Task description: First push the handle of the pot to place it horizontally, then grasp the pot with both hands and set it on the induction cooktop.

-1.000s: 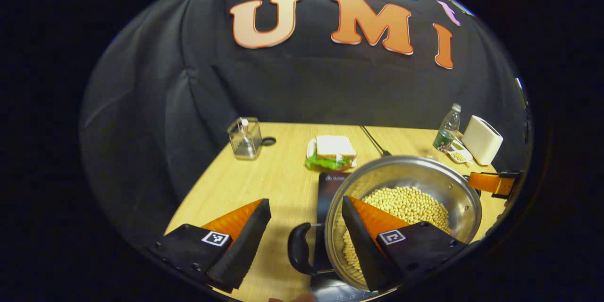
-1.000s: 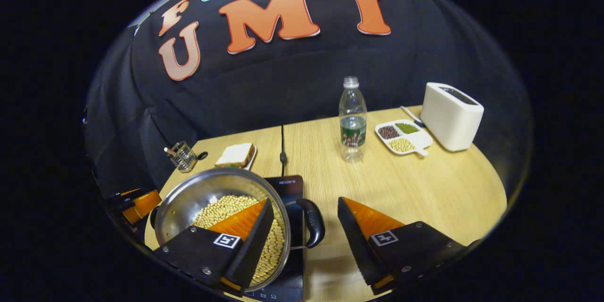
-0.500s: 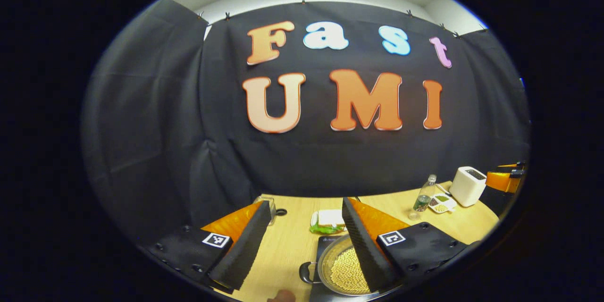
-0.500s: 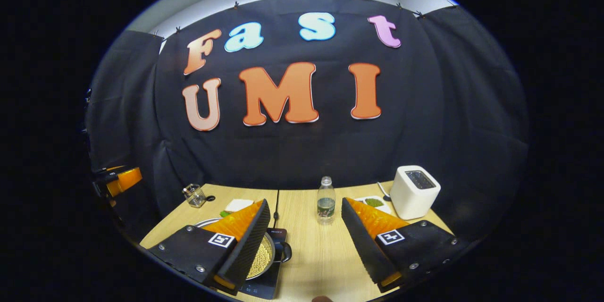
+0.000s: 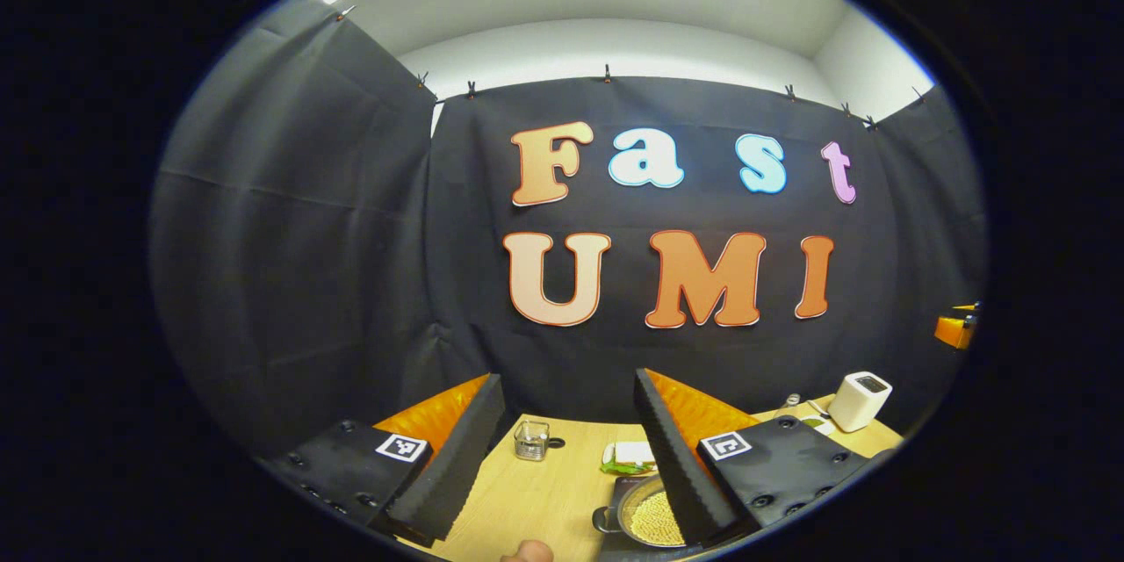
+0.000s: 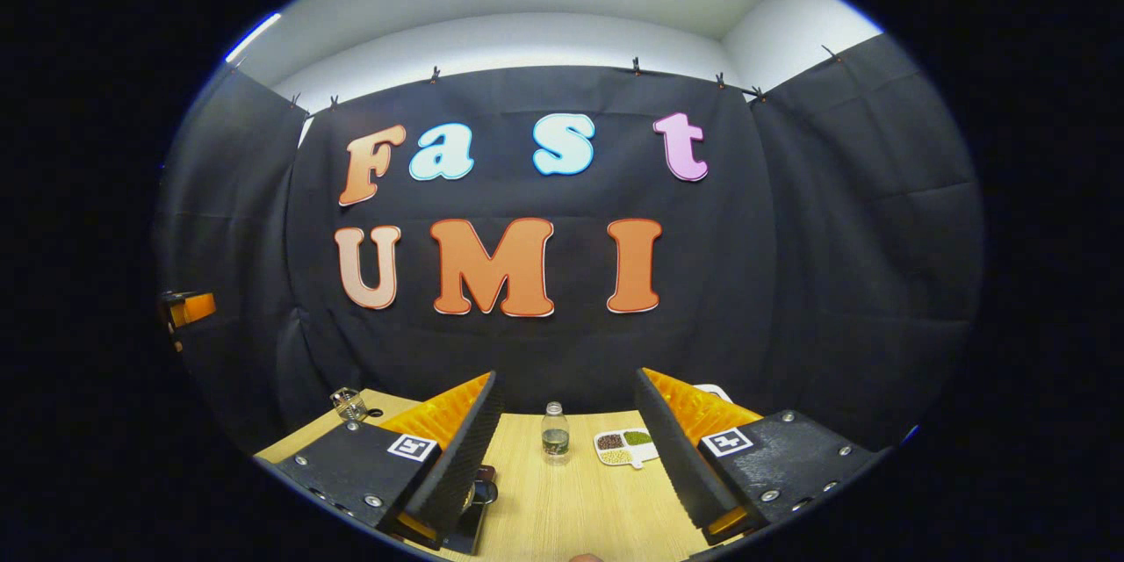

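Change: over the last second I have drawn both grippers up and back from the pot; they hang high above the table (image 5: 527, 500), facing the booth wall.
Meaning for the task: I judge the placing done and the grippers retreating, with no grasp left to make.
Induction cooktop (image 5: 619, 492): dark slab on the table, under the pot.
Pot (image 5: 650, 516): sits on the cooktop with pale beans inside, one side handle (image 5: 605, 519) level at its left; partly hidden by my finger.
Left gripper (image 5: 569, 448): fingers spread wide, nothing between them, touching nothing.
Right gripper (image 6: 569, 448): likewise spread wide and empty, well clear of the water bottle (image 6: 554, 435) and sectioned dish (image 6: 624, 445) beyond.
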A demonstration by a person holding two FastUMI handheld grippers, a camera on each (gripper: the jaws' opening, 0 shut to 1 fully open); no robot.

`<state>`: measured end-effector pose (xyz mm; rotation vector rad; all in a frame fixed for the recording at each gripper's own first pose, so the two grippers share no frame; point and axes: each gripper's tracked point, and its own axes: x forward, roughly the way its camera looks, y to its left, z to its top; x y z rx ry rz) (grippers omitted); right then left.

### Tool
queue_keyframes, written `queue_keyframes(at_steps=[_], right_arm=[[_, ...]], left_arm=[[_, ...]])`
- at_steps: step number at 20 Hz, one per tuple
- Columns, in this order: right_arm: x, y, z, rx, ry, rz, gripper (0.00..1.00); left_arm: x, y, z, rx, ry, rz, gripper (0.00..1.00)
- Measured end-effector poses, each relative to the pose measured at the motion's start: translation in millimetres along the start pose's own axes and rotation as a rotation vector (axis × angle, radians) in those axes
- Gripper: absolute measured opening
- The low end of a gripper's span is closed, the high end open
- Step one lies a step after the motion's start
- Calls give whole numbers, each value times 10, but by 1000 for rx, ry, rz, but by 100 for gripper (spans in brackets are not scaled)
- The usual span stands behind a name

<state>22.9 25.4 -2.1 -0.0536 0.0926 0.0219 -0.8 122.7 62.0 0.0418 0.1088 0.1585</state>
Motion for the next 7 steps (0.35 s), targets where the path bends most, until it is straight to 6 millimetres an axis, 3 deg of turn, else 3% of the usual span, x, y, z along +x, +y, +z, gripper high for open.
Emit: queue_keyframes(at_steps=[4,7], right_arm=[[-80,-143,72,15,-29,-32,94],[-141,-192,24,33,-16,-29,94]], left_arm=[[-94,181,280,19,-68,46,99],[-192,33,289,6,-76,22,99]])
